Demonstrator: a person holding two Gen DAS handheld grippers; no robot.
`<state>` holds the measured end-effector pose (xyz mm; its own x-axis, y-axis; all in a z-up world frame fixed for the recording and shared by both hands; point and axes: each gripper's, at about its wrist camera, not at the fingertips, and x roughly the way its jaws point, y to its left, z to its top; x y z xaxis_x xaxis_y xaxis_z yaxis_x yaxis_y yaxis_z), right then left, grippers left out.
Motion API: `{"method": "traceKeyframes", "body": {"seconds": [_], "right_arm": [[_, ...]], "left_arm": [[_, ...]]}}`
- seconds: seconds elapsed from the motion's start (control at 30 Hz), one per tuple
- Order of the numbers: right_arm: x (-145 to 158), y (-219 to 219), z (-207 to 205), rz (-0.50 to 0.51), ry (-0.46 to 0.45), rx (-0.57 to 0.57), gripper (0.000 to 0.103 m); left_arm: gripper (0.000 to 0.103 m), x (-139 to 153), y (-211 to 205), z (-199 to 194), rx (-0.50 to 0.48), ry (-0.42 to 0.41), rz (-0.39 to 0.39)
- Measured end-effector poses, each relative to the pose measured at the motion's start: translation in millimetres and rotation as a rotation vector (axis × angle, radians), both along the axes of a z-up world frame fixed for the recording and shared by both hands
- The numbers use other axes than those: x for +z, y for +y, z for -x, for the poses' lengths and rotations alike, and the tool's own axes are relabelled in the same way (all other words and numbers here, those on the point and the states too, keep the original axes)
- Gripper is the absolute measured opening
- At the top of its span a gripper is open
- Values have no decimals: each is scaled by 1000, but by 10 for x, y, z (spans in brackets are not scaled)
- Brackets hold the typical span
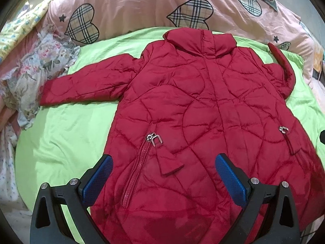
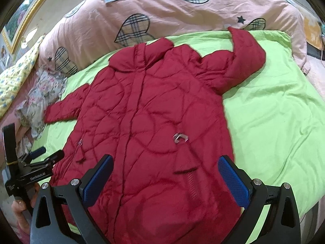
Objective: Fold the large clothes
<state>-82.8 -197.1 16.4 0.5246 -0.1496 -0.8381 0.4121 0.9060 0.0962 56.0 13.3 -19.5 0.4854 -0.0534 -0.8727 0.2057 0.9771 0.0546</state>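
While the red quilted coat (image 1: 193, 105) lies flat, both spread, empty tools (image 1: 164, 174) (image 2: 165, 175) should pinch one sleeve (image 1: 81, 87) and fold it inward.

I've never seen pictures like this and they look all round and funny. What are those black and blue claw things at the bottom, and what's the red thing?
A person holds a grabber tool in each hand, and each tool carries a small wide-eyed camera that bends the view. One picture looks along the left gripper, the other along the right gripper. The blue parts are its fingers. Both grabbers are open and hold nothing. The red thing is a puffy coat spread flat on a green sheet, waiting to be folded. Behind it lies a pink quilt with checked hearts.
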Motion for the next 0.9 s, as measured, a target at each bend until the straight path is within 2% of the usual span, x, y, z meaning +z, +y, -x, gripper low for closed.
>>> {"method": "traceKeyframes", "body": {"seconds": [0.2,0.27,0.3,0.47,0.57,0.73,0.9], "right_arm": [[64,-313,-85,8,-17,-39,103],[98,-421,-114,15,-26,-52,103],[117,-481,-132,23,-31,-60,103],[170,-896,-258,58,-53,-119,103],[152,-1188,-374,53,-62,-154,101],[138,-1627,-609,79,-92,-194,101],[77,-2023,-998,145,-95,-223,101]], "left_arm": [[101,-35,52,-209,10,3,-30],[101,-38,72,-280,6,7,-5],[101,-49,81,-296,8,18,-18],[101,-80,172,-465,42,24,59],[101,-111,191,-557,62,21,77],[101,-163,119,-688,74,-5,56],[101,-197,20,-785,66,-15,100]]}}
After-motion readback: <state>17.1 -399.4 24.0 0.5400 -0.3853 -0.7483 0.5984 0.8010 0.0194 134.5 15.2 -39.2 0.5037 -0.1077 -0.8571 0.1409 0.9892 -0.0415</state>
